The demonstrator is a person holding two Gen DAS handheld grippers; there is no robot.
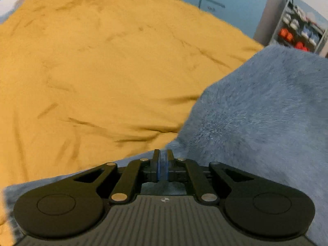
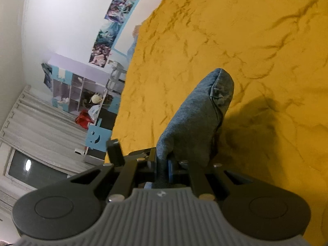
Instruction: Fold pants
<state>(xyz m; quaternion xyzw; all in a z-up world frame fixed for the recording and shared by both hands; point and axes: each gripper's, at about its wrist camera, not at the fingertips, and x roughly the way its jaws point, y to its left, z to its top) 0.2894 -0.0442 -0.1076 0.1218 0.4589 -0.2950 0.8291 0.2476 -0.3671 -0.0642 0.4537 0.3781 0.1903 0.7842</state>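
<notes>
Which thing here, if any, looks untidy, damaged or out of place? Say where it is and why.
Nothing looks damaged or spilled. The yellow bedcover is creased all over, which is just untidy. The jeans are bunched and lifted off it, pinched in the right claw and the left claw, as expected mid-fold.

Right gripper (image 2: 162,162): jaws clamped on a fold of denim.
Pants (image 2: 196,114): blue jeans, a bunched end rising ahead of the jaws.
Bedspread (image 2: 256,41): yellow, wrinkled, beneath the pants.
Shelf (image 2: 82,90): far left, against the wall.
</notes>
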